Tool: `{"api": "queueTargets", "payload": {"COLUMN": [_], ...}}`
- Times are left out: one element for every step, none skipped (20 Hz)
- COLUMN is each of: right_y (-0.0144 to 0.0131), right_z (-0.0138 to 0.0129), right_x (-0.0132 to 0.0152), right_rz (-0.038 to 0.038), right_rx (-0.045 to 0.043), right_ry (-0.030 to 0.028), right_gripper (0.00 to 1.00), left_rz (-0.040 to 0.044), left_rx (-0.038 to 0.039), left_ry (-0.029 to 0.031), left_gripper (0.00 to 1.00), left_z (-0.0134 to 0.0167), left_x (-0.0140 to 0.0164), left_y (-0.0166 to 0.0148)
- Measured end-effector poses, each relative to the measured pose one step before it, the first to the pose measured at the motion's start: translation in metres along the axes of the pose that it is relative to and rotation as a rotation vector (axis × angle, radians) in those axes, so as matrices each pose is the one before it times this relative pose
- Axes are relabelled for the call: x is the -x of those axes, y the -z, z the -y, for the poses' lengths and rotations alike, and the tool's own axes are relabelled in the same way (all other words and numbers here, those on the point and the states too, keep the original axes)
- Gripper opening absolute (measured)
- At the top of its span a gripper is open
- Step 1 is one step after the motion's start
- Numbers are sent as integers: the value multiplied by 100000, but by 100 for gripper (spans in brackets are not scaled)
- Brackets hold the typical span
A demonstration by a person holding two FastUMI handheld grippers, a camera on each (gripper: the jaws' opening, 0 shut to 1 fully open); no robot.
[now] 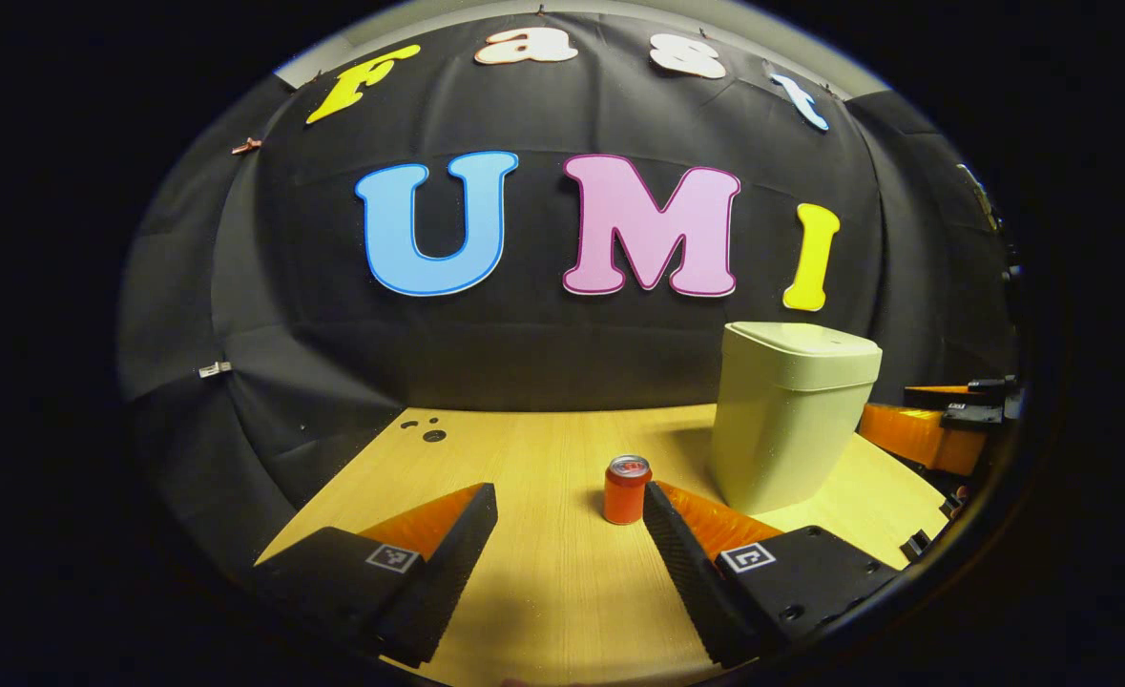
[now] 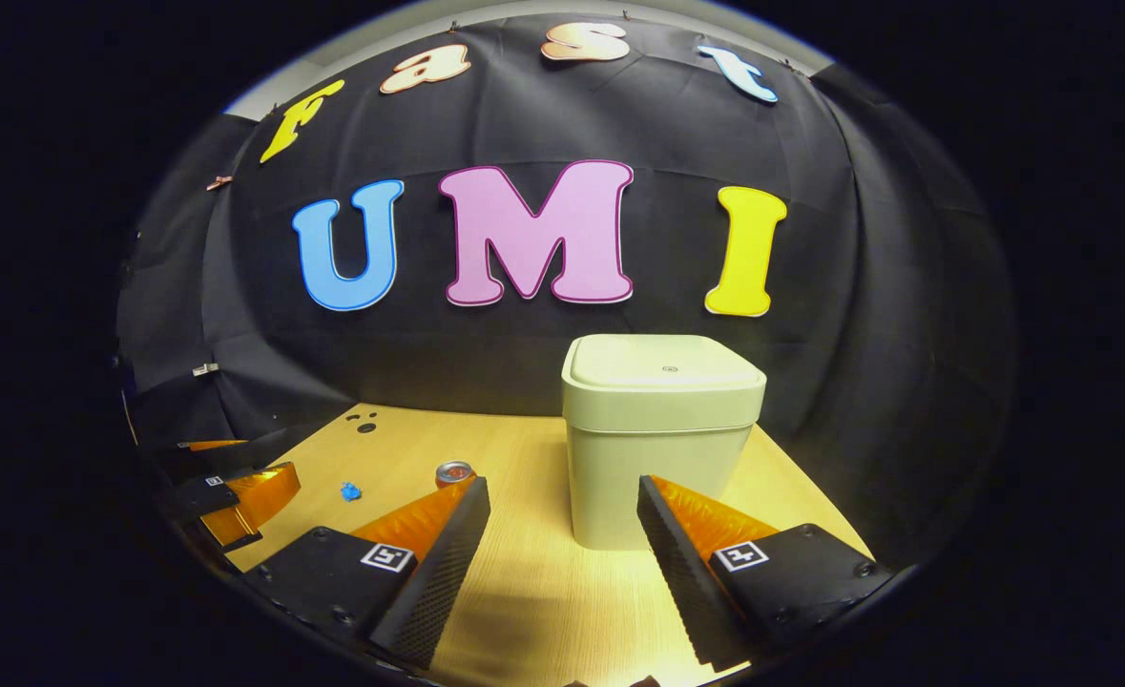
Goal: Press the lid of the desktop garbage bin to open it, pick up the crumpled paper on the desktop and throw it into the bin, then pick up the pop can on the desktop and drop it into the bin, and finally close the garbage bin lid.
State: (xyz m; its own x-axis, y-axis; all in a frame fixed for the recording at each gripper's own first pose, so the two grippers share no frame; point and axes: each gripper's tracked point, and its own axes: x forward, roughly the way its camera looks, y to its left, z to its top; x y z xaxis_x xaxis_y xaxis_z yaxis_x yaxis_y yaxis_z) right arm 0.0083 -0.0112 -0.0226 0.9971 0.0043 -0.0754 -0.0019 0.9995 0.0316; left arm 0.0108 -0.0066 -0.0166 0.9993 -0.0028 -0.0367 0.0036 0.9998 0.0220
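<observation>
Left gripper view: the left gripper (image 1: 570, 506) hangs over the wooden desktop (image 1: 543, 592) with its fingers spread wide and nothing between them. The pop can (image 1: 626, 489) stands upright on the desktop, just beside the tip of the right-hand finger. To its right stands the garbage bin (image 1: 786, 420), lid (image 1: 810, 342) down. The right gripper (image 1: 944, 425) shows at the far right edge, past the bin; I cannot tell its opening from here.

Right gripper view: the left gripper (image 2: 228, 496) shows at the far left. A small blue item (image 2: 350, 492) lies on the desktop (image 2: 543, 592). The pop can (image 2: 454, 471) peeks above the left-hand finger. The right gripper (image 2: 562, 501) is wide apart and empty, facing the bin (image 2: 657, 429), whose lid (image 2: 662, 364) is closed.
</observation>
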Motion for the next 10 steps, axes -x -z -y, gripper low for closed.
{"api": "queueTargets", "payload": {"right_y": [79, -18, 62, 145, 31, 57, -44, -65, 6, -21], "right_z": [-11, 28, 19, -92, -30, 16, -22, -158, 13, -123], "right_x": [-33, -45, -90, 149, 33, 38, -28, -60, 71, 61], "right_rz": [-321, -276, -334, -366, -361, -299, -208, -103, 76, 32], "right_rx": [29, -43, -65, -36, 37, 84, -25, -60, 353, 367], "right_ry": [-88, -8, -95, -184, -118, -118, -186, -480, -33, -270], "right_gripper": [98, 98, 98, 98, 98, 98, 98, 98, 98, 94], "left_rz": [-299, -450, -285, -191, -137, -196, -115, 62, -93, -137], "left_rx": [134, 246, 186, 81, -66, -143, -154, -166, -194, -121], "left_ry": [-190, -49, 5, 21, -32, 9, 47, 40, -133, -63], "left_gripper": [99, 99, 99, 99, 99, 99, 99, 99, 99, 99], "left_z": [-20, 23, -28, -22, -39, 41, 1, -13, -38, -97], "left_x": [-36, -79, -105, 52, -11, 13, -18, -28, -18, -8], "left_y": [-1, 219, -10, 115, -82, 282, 44, 91, -47, 143]}}
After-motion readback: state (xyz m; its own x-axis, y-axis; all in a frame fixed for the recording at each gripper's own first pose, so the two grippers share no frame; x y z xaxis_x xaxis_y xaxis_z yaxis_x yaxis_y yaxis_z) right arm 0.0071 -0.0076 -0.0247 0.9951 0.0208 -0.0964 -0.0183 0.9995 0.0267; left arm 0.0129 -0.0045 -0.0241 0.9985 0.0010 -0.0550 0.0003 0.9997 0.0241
